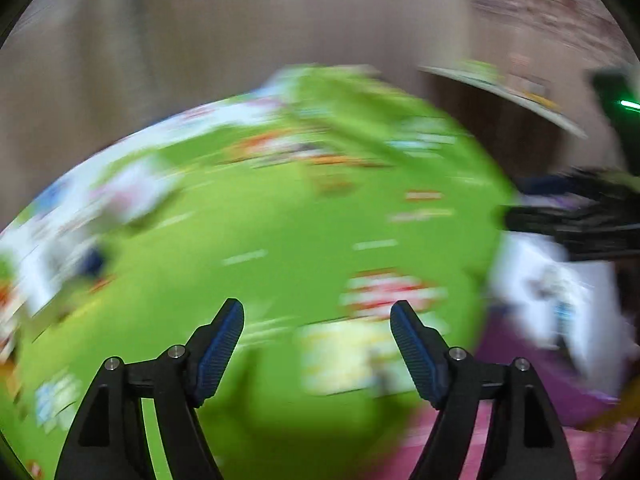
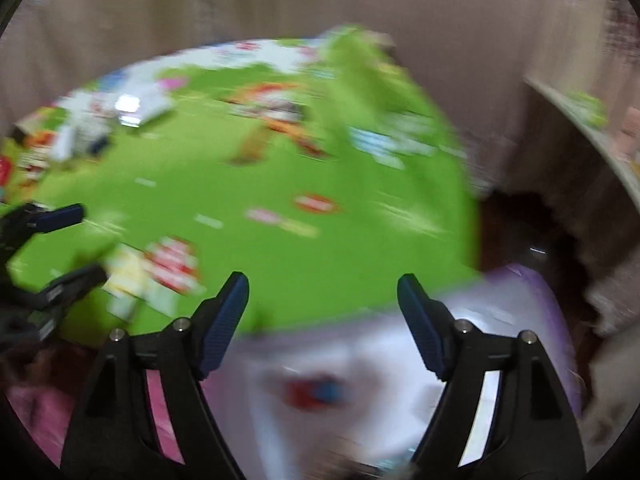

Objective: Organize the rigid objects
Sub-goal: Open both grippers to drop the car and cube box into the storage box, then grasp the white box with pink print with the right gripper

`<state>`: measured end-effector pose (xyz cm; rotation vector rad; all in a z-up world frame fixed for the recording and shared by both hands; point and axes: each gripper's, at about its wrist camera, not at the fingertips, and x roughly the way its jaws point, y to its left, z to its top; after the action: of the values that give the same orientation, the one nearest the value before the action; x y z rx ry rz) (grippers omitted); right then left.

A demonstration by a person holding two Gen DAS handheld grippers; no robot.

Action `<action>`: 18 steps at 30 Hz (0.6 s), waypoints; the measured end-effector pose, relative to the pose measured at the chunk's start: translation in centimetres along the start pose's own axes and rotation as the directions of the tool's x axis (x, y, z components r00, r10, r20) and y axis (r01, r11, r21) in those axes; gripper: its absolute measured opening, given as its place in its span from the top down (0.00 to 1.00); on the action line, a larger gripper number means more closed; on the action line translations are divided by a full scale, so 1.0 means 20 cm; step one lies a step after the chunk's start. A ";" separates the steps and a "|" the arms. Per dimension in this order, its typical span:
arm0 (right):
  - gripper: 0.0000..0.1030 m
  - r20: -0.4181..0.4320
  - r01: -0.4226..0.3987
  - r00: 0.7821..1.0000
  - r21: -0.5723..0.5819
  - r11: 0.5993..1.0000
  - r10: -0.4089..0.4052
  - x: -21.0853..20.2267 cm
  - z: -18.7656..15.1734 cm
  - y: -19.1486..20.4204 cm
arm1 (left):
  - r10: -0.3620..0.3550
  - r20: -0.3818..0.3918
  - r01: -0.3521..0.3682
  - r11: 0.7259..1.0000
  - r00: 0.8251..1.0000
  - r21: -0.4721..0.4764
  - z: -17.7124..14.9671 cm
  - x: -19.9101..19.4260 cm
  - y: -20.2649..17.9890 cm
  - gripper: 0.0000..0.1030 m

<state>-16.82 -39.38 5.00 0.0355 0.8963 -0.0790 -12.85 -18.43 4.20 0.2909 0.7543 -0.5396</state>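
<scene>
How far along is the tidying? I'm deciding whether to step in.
Nothing looks finished: blurred items remain scattered on the green mat. Nothing in hand: left gripper and right gripper both open, empty. Sorting remains; blur hides details.

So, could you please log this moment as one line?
left gripper: open, empty | right gripper: open, empty | below: green mat | views: motion-blurred

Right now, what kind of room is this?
Probably a home play area, though everything is blurred: a green printed play mat covers the floor, toy-like clutter sits at its far edge, and a curtain hangs behind.
</scene>
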 end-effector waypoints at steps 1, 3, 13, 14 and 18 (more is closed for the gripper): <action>0.22 -0.011 -0.049 0.999 -0.010 0.999 0.049 0.05 0.04 0.09 | 0.074 -0.010 -0.075 0.996 0.997 -0.048 -0.03 0.01 0.15 0.26; 0.22 -0.028 -0.148 0.989 -0.006 0.989 0.148 0.18 0.13 0.26 | 0.213 -0.034 -0.216 0.964 0.976 -0.155 -0.11 0.01 0.43 0.26; 0.19 0.060 -0.445 0.878 0.471 0.761 0.476 0.88 0.81 0.82 | 0.213 -0.081 -0.220 0.783 0.974 -0.581 -0.43 -0.06 1.19 0.20; 0.18 0.072 -0.442 0.874 0.526 0.726 0.480 0.93 0.85 0.83 | 0.203 -0.072 -0.206 0.780 0.976 -0.590 -0.43 -0.07 1.19 0.20; 0.14 0.083 -0.388 0.867 0.732 0.560 0.492 1.12 0.93 0.88 | 0.178 -0.050 -0.173 0.792 0.983 -0.585 -0.45 -0.08 1.21 0.19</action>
<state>13.17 -24.19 -0.92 1.0493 0.9139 0.0446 -5.48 6.02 0.51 -0.2228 0.8402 -0.1079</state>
